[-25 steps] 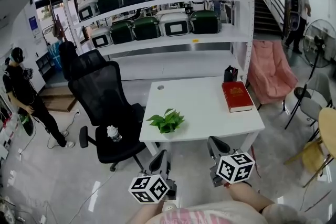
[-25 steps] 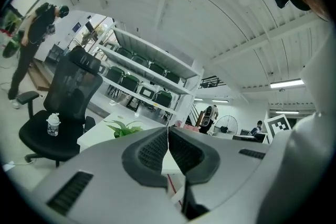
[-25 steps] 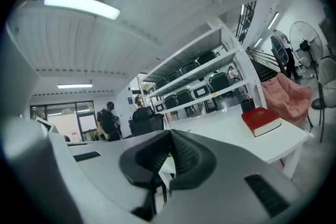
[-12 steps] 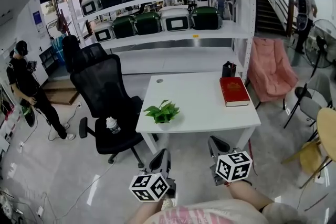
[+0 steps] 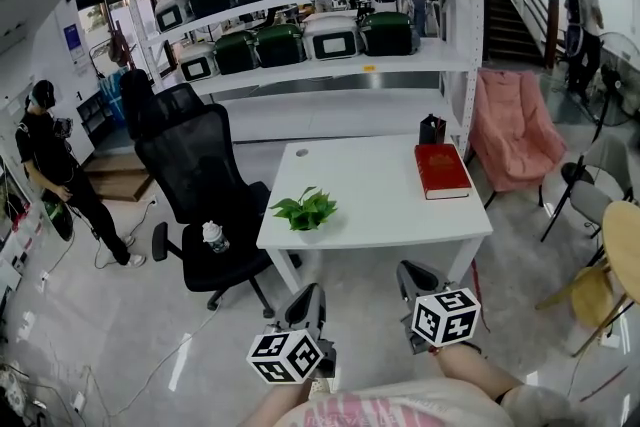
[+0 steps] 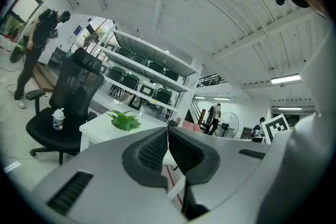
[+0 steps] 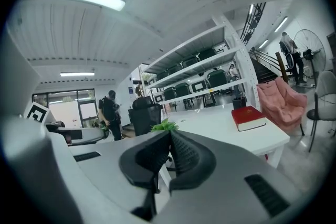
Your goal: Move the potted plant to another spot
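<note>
In front of the table, you are holding the left gripper and right gripper clenched shut and empty, since the potted plant is standing beyond reach.

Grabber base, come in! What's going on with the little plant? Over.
Both shut, empty: left gripper, right gripper. Potted plant on white table, near left corner, untouched. Black chair beside table, not blocking.
</note>
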A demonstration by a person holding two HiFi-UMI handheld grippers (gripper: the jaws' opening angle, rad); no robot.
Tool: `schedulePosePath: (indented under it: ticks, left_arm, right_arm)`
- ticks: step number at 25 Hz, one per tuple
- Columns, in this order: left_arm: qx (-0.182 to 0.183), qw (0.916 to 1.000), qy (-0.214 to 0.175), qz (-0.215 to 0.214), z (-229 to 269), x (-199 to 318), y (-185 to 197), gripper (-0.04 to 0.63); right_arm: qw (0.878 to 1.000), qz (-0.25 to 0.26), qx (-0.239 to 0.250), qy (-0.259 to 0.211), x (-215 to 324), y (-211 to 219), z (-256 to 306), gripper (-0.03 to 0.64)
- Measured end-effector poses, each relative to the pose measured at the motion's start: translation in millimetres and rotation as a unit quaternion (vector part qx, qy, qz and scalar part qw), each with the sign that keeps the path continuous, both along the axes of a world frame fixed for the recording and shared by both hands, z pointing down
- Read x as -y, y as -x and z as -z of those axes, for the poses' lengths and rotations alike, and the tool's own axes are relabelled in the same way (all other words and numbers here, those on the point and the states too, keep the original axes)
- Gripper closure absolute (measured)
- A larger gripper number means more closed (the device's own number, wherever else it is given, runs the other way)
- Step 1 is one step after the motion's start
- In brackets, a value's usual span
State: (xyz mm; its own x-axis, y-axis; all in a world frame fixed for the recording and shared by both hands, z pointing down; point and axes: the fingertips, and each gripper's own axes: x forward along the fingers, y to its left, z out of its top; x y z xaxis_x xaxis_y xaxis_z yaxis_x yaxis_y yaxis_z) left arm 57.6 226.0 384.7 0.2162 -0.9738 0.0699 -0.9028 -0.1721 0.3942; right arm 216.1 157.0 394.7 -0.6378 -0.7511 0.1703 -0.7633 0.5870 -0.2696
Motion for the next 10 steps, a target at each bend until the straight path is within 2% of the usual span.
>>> schedulePosePath:
  ticks: [10]
  left_arm:
    - [0.001, 1.0, 0.001, 0.001, -6.5, -4.5, -8.4, 0.571]
  right_arm:
    - [1.0, -0.004, -0.005, 0.006, -2.8, -13.2, -12.8, 0.606]
